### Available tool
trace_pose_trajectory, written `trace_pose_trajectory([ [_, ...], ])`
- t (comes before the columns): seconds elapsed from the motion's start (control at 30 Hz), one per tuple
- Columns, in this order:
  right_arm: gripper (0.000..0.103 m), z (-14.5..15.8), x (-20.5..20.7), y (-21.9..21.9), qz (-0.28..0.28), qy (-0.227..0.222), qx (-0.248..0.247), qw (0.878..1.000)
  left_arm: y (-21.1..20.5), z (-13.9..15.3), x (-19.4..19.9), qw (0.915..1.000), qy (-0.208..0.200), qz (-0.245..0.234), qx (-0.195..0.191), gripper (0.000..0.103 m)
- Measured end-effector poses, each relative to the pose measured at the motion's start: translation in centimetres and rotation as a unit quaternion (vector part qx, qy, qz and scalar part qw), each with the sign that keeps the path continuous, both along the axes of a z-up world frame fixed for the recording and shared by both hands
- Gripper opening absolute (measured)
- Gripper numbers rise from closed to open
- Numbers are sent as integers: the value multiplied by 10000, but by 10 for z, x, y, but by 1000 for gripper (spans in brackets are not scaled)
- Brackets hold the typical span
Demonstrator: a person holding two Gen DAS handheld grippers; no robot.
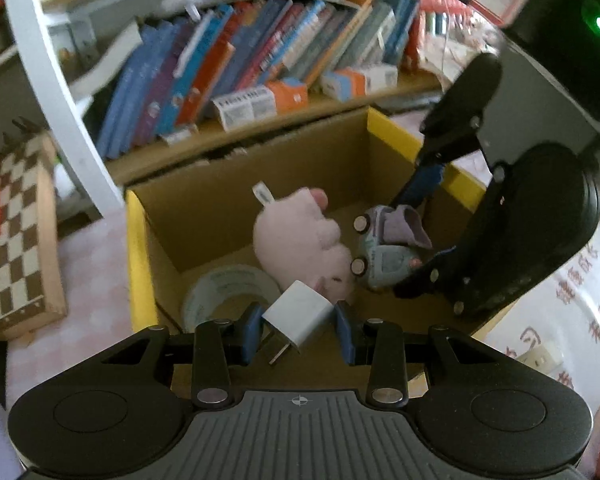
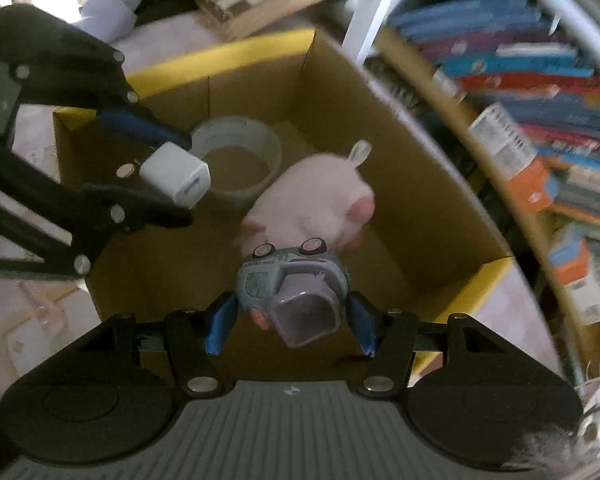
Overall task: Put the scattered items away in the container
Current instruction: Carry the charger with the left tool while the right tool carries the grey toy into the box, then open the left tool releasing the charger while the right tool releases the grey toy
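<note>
Both claws hang over the cardboard box, each loaded. The left gripper is clenched on a white charger, prongs pointing back toward its body, just above the box's near wall. The right gripper grips a toy car lying on its side, straight above the floor. Below sit a pink plush and a tape roll in the far corner.
</note>
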State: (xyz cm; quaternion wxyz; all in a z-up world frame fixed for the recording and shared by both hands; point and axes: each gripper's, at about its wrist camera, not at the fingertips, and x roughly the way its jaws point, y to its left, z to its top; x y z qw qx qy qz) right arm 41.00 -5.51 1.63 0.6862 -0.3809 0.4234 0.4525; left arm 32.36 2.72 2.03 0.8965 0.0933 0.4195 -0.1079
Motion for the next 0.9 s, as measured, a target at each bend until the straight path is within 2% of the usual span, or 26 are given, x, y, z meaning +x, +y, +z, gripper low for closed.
trace_pose_trajectory([
  [0.13,58,-13,10,9,132,142,-360,9992,-2,-2,11,9998,188,-83,11,37],
  [0.37,58,-36,9,16,338,51,-710,9969,-5,-11,27,9979,594,-139,-211,37],
  [0.5,58,-41,9,16,392,8,-775,9962,-8,-18,35,9968,744,-183,-218,37],
  [0.9,58,-43,13,17,254,7,-653,9975,-17,-25,40,9963,794,-243,-206,37],
])
